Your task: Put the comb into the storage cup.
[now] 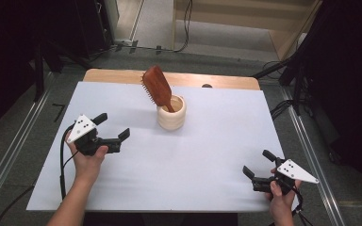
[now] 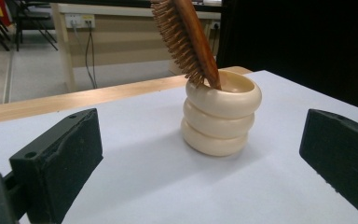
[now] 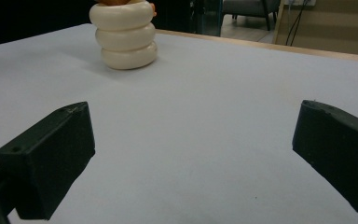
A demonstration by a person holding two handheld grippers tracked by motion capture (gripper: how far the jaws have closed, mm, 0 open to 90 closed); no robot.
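We see the white rectangular worktop point(image 1: 207, 155) carrying a cream ribbed three-ring ceramic cup point(image 1: 171, 113) near its far edge; a reddish-brown wooden hairbrush point(image 1: 157, 85) stands tilted inside it. The left claw point(image 1: 111, 126) and right claw point(image 1: 257, 163) rest apart, jaws spread, empty.

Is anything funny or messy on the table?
Nothing is spilled or broken. The only odd thing: a wooden hairbrush stands handle-down in the cream ribbed cup, leaning left, bristles up. Both grippers, left and right, are open and empty.
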